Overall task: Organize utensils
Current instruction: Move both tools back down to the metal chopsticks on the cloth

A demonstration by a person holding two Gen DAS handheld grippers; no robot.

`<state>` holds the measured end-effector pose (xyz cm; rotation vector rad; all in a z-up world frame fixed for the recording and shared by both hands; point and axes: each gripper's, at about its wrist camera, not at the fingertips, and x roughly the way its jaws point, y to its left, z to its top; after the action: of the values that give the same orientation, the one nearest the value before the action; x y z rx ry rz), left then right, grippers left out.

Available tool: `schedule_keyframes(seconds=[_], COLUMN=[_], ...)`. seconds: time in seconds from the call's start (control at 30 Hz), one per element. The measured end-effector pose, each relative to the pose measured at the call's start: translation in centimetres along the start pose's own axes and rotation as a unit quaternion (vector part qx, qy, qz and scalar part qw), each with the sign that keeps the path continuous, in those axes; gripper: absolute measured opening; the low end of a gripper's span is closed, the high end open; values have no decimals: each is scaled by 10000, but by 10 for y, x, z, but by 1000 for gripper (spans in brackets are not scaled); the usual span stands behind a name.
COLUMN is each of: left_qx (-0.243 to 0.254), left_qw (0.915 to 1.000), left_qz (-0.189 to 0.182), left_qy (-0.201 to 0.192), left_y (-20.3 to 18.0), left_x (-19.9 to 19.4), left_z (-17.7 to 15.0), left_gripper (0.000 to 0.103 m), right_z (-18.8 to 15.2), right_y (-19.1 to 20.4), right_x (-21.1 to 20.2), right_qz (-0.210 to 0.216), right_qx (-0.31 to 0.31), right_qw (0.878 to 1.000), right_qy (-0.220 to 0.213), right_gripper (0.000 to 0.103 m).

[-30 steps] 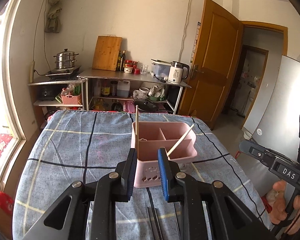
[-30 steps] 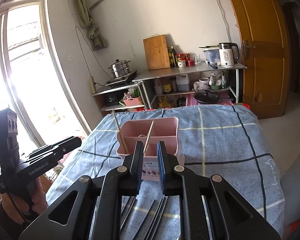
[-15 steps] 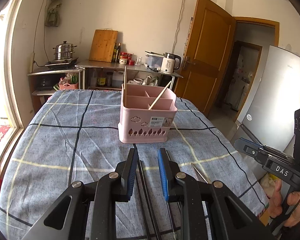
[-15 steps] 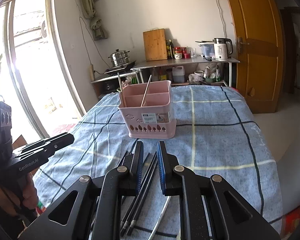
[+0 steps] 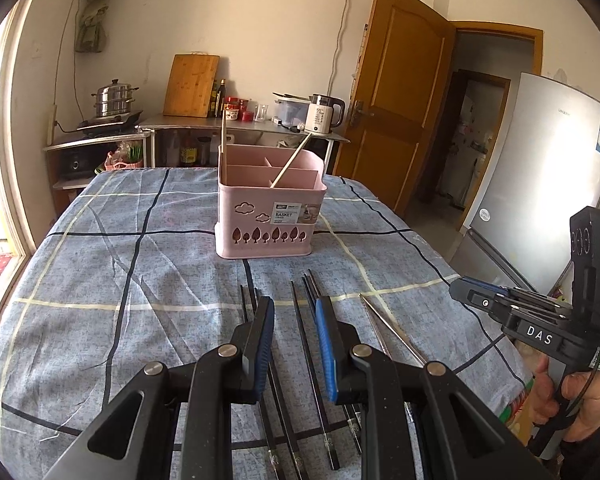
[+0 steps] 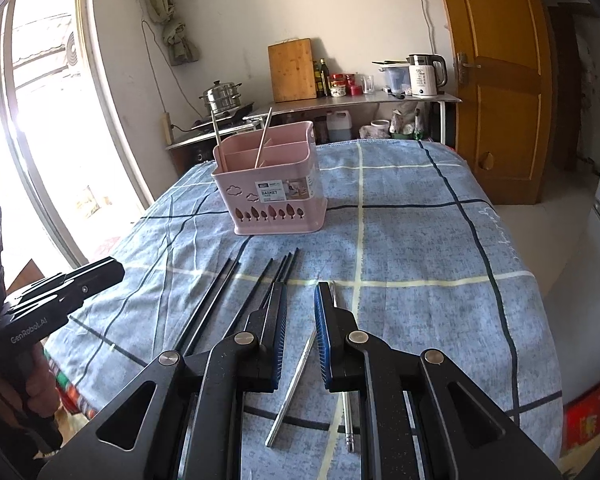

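A pink utensil basket [image 5: 266, 220] [image 6: 276, 196] stands mid-table on the blue checked cloth [image 5: 120, 280]. Two wooden chopsticks [image 5: 290, 162] lean in its compartments. Several black chopsticks [image 5: 300, 320] [image 6: 216, 300] lie on the cloth in front of it. To their right lie two metal chopsticks [image 5: 392, 332] [image 6: 296, 376]. My left gripper [image 5: 294, 304] hovers over the black chopsticks, its jaws a narrow gap apart and empty. Over the metal chopsticks my right gripper [image 6: 302, 288] is likewise narrowly open, holding nothing.
Behind the table a steel shelf [image 5: 240, 126] carries a kettle [image 5: 322, 116], a cutting board [image 5: 192, 86] and jars, with a steamer pot [image 5: 114, 98] on a stove beside it. A wooden door [image 5: 396, 120] and a fridge [image 5: 552, 184] are on the right, a window on the left.
Both grippers drew back from the basket and sank toward the table's near edge. The black and metal chopsticks on the cloth came fully into view. Jaw gaps look the same.
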<state>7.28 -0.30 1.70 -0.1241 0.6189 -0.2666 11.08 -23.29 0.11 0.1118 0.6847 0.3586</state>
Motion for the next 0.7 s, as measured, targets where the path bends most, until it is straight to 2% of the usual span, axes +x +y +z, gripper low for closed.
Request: schedule_keyframes(seconds=[0.3, 0.7], left_qx=[27, 52], left_qw=[9998, 9967], left_qz=[-129, -348], left_qy=[168, 738], left_y=[-10, -23], left_x=[22, 69], left_z=[-4, -11], left_gripper=[21, 21], right_z=[-9, -24], right_y=[-11, -28], right_x=[18, 79], right_qz=[-41, -74], right_qx=[-5, -39], right_qw=[9998, 9952], right_qy=[200, 976], right_gripper=[14, 15])
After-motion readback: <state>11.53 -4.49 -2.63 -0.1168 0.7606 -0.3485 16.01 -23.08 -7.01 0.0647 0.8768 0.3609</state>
